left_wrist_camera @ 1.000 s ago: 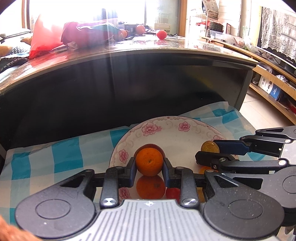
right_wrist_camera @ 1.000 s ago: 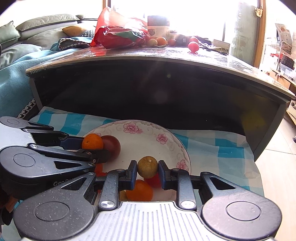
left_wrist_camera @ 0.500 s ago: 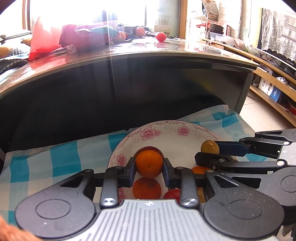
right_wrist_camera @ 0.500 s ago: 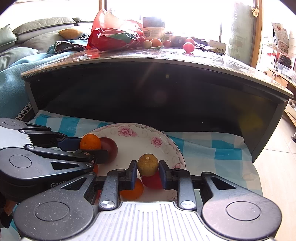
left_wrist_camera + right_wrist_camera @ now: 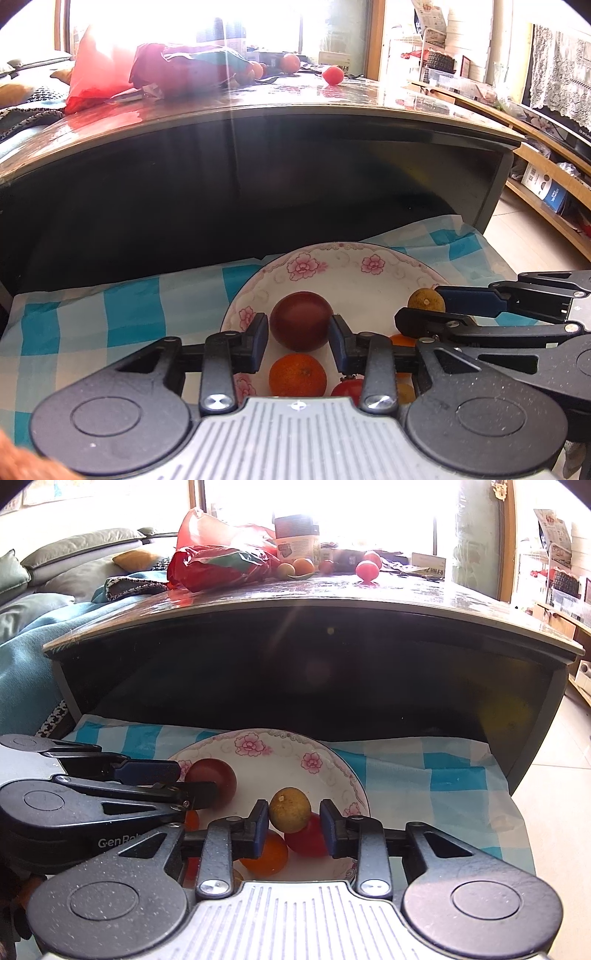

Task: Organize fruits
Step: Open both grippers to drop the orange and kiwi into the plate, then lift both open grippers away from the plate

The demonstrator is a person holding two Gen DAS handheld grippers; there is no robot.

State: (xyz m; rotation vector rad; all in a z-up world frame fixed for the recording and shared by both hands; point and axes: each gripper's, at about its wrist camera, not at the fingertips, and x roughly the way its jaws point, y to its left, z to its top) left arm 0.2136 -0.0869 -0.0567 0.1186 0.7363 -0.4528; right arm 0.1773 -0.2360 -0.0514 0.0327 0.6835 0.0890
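A white floral plate (image 5: 354, 269) (image 5: 280, 760) sits on a blue-checked cloth under a dark table. My left gripper (image 5: 298, 338) is open above it. A dark red fruit (image 5: 300, 320) (image 5: 216, 781) lies on the plate beyond its fingers, and an orange (image 5: 297, 374) lies below them. My right gripper (image 5: 294, 825) is open. A yellow-brown fruit (image 5: 290, 809) (image 5: 424, 300) sits between its fingers, touching neither pad clearly. Beneath it lie a red tomato (image 5: 310, 836) and another orange (image 5: 266, 854).
The dark glossy table (image 5: 258, 122) overhangs the plate, and more tomatoes (image 5: 366, 570) and a red bag (image 5: 218, 566) lie on top. The checked cloth (image 5: 110, 314) spreads left and right. A sofa (image 5: 55, 576) stands at the left and shelves (image 5: 546, 177) at the right.
My left gripper has opened and let the orange fall onto the plate. My right gripper has opened around the yellow-brown fruit. Both views have tilted slightly upward.
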